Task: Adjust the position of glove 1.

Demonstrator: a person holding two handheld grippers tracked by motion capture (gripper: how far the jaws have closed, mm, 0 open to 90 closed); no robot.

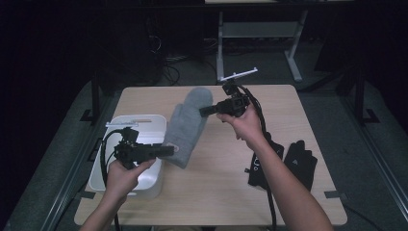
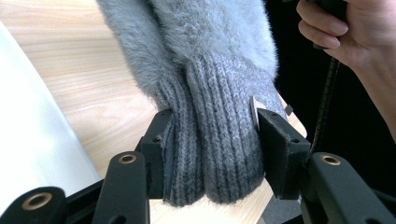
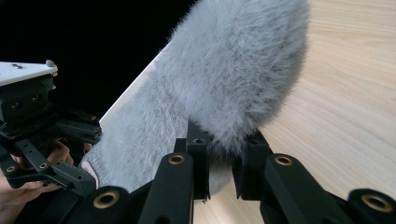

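A fuzzy grey mitten (image 1: pixel 188 124) with a ribbed knit cuff (image 2: pixel 215 140) is stretched between both grippers above the wooden table (image 1: pixel 221 192). My left gripper (image 1: pixel 166 150) is shut on the cuff end; in the left gripper view the ribbed knit is squeezed between its two pads (image 2: pixel 211 142). My right gripper (image 1: pixel 204 111) is shut on the mitten's furry side near the rounded tip, and its jaws pinch the fluff (image 3: pixel 223 158). The mitten (image 3: pixel 224 88) hangs slanted, its tip toward the table's far edge.
A white bin (image 1: pixel 144 139) stands at the table's left under my left hand. A pair of black gloves (image 1: pixel 293 161) lies at the right, beside my right forearm. Dark floor and a metal frame surround the table.
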